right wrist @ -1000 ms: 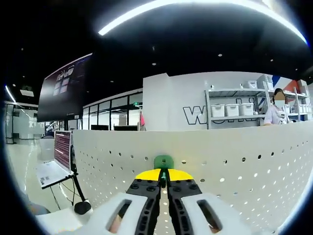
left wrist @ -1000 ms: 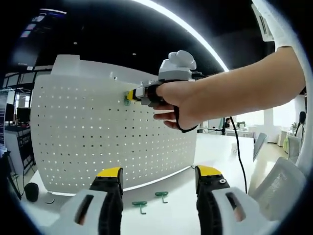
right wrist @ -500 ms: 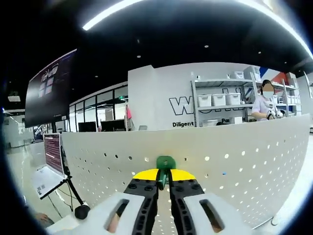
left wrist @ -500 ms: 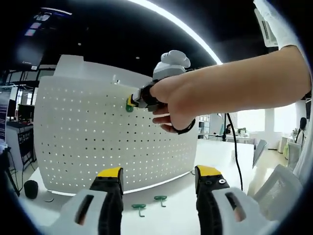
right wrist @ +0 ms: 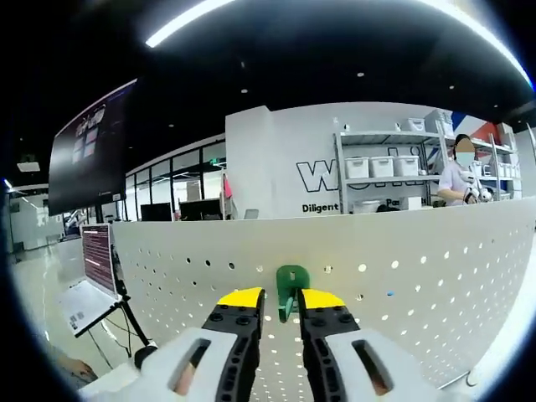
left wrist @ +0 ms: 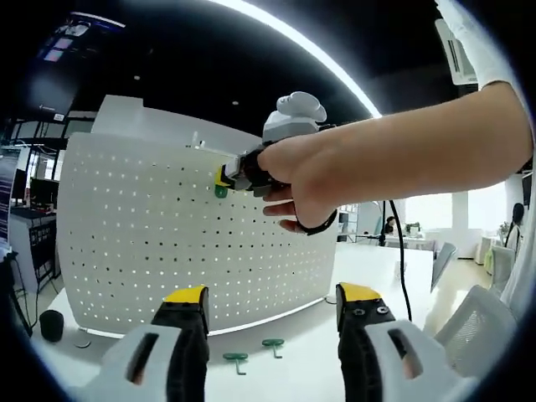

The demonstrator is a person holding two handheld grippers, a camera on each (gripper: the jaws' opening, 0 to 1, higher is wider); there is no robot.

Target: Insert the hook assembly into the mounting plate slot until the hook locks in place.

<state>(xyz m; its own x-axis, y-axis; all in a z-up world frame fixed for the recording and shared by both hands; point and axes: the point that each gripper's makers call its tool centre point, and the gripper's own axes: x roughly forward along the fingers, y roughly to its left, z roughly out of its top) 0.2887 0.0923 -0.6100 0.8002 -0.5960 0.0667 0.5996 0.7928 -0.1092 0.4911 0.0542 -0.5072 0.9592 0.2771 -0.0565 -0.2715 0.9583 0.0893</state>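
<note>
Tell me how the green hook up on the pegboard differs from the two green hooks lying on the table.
The green hook on the pegboard sits upright against the white pegboard, near its top edge, between the parted jaws of the right hand-held gripper. The two green hooks on the table lie flat and loose at the board's foot, untouched. All three share the same green colour.

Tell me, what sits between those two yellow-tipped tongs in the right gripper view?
A green hook stands between the right tongs, set against the white pegboard. The tips have a gap around it.
</note>
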